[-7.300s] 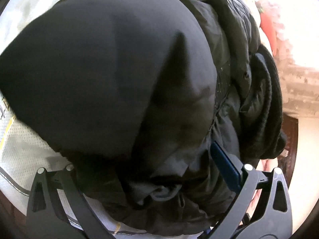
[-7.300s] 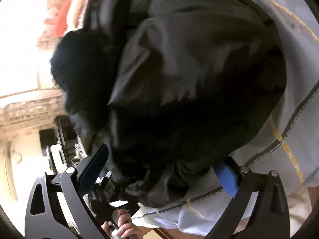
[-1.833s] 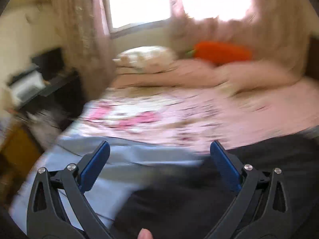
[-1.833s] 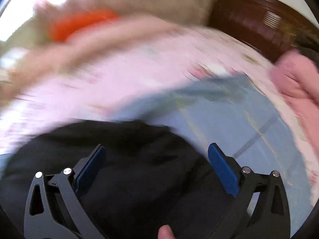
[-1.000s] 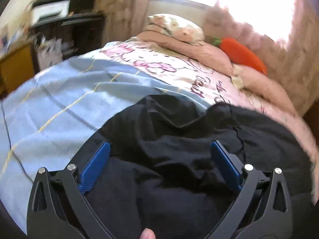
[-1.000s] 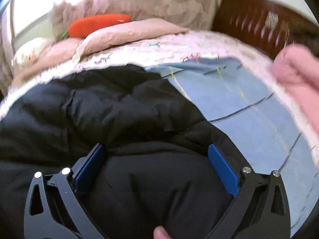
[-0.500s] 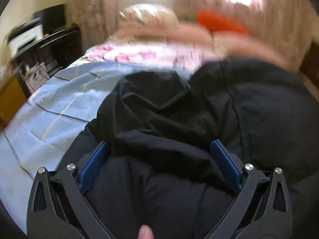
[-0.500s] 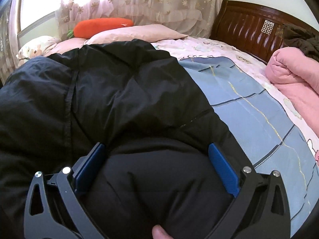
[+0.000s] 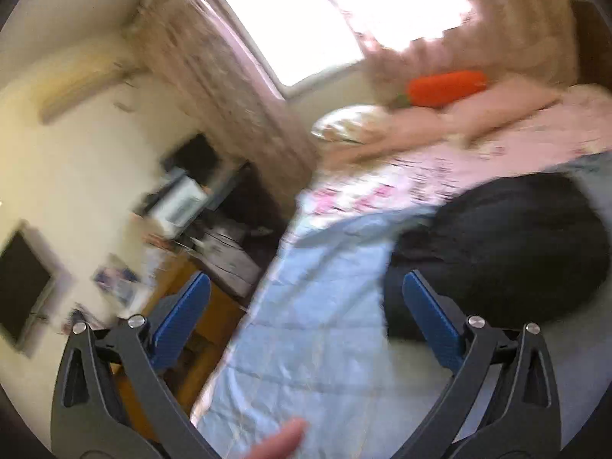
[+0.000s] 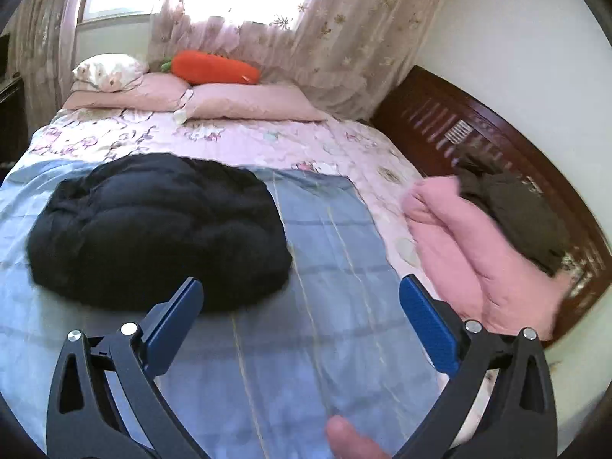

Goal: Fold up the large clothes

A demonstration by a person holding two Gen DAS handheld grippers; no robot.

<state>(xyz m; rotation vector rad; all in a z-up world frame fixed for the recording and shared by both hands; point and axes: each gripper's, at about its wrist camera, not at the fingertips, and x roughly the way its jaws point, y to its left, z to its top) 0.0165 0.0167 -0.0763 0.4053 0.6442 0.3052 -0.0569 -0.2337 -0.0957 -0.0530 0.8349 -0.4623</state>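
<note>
A black puffy jacket [image 10: 157, 229] lies bundled in a rounded heap on the light blue sheet [image 10: 329, 267] of the bed. It also shows in the blurred left wrist view [image 9: 505, 248] at the right. My right gripper [image 10: 300, 302] is open and empty, held above the sheet to the right of the jacket. My left gripper [image 9: 306, 302] is open and empty, over the bed's left edge, with the jacket to its right.
Pink pillows [image 10: 244, 107] and an orange carrot cushion [image 10: 214, 67] lie at the far side. A folded pink blanket [image 10: 478, 252] with a dark garment [image 10: 512, 206] sits by the wooden headboard [image 10: 497, 141]. A desk with clutter [image 9: 199, 229] stands left of the bed.
Both grippers have pulled back and up from the jacket, which now lies free on the sheet. The left gripper has swung left toward the bed edge and desk.
</note>
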